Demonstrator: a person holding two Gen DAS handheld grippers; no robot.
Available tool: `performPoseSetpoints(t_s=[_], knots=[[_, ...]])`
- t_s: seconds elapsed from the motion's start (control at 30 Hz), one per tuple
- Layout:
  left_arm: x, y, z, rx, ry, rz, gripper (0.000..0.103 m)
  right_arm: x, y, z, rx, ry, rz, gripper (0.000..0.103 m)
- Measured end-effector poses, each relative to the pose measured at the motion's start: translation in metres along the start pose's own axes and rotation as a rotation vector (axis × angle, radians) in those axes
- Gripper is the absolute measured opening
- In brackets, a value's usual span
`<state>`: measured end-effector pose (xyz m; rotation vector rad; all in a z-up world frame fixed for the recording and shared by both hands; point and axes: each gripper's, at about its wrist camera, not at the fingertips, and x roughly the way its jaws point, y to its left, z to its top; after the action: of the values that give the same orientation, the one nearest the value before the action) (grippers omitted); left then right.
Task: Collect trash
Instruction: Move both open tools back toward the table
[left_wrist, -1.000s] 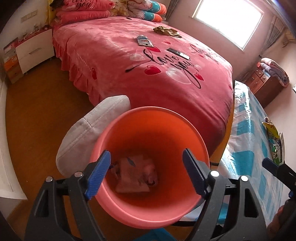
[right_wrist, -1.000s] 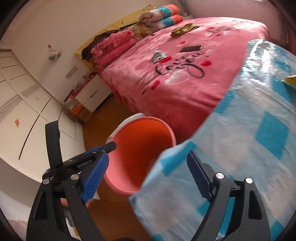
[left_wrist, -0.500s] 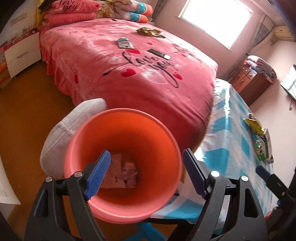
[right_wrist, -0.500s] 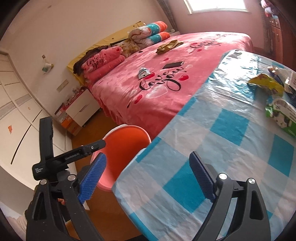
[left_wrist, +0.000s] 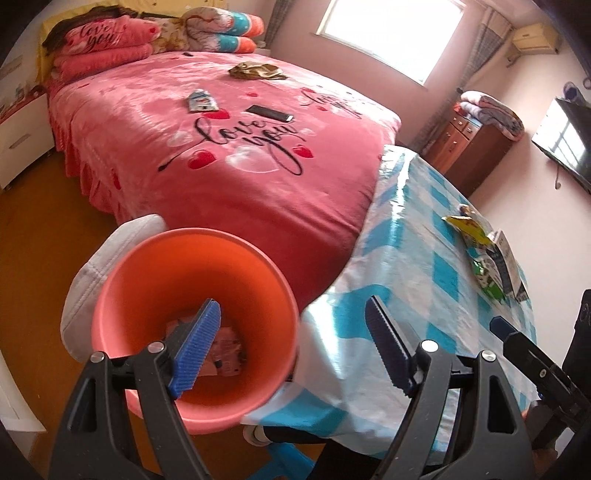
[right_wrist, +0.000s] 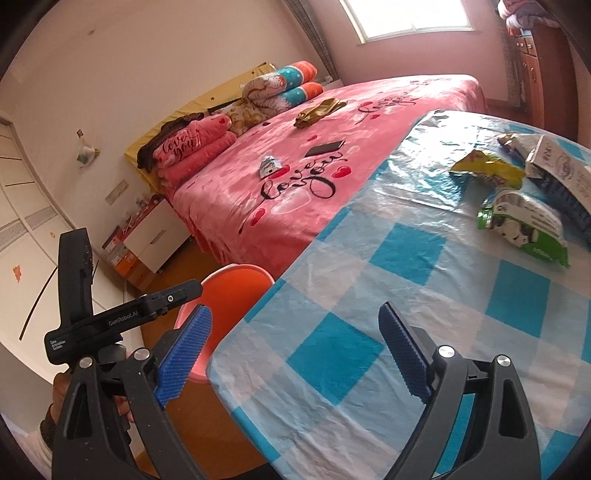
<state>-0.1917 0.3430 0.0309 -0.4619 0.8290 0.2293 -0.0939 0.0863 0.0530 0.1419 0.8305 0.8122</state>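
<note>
An orange bin (left_wrist: 155, 280) stands on the floor beside the table, with pink paper trash (left_wrist: 225, 352) at its bottom; it also shows in the right wrist view (right_wrist: 236, 288). My left gripper (left_wrist: 295, 347) is open and empty above the bin's right rim. My right gripper (right_wrist: 295, 354) is open and empty over the near part of the blue-checked table (right_wrist: 406, 295). A yellow wrapper (right_wrist: 487, 168), a green-white packet (right_wrist: 524, 225) and a white carton (right_wrist: 565, 173) lie at the table's far right.
A pink bed (left_wrist: 221, 147) lies behind the bin with a phone (left_wrist: 270, 113), a small packet (left_wrist: 201, 100) and a gold cloth (left_wrist: 256, 70). A white cushion (left_wrist: 96, 273) sits left of the bin. A wooden dresser (left_wrist: 469, 147) stands at the back.
Both grippers have swung right and up, away from the bin toward the table. The wrappers on the table have come into fuller view. Both stay open.
</note>
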Motion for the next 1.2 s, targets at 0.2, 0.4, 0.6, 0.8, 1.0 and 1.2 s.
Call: performPoseSetpoints(t_s=[0.2, 0.4, 0.6, 0.8, 1.0, 1.2], knots=[[-0.002, -0.027, 0.0, 0.051, -0.003, -0.014, 0.081, -0.015, -0.016, -0.002, 0.023, -0.031, -0.014, 0.091], [-0.001, -0.055, -0.003, 0.106, -0.002, -0.02, 0.081, -0.028, -0.039, -0.004, 0.055, -0.058, -0.034, 0.092], [0.005, -0.08, -0.006, 0.154, 0.007, -0.024, 0.081, -0.041, -0.059, -0.008, 0.091, -0.085, -0.044, 0.092], [0.011, -0.101, -0.01, 0.19, 0.015, -0.03, 0.081, -0.053, -0.078, -0.008, 0.119, -0.115, -0.057, 0.093], [0.016, -0.123, -0.015, 0.227, 0.027, -0.041, 0.081, -0.067, -0.096, -0.008, 0.139, -0.146, -0.085, 0.092], [0.02, -0.147, -0.018, 0.274, 0.029, -0.054, 0.081, -0.081, -0.114, -0.008, 0.168, -0.172, -0.104, 0.093]])
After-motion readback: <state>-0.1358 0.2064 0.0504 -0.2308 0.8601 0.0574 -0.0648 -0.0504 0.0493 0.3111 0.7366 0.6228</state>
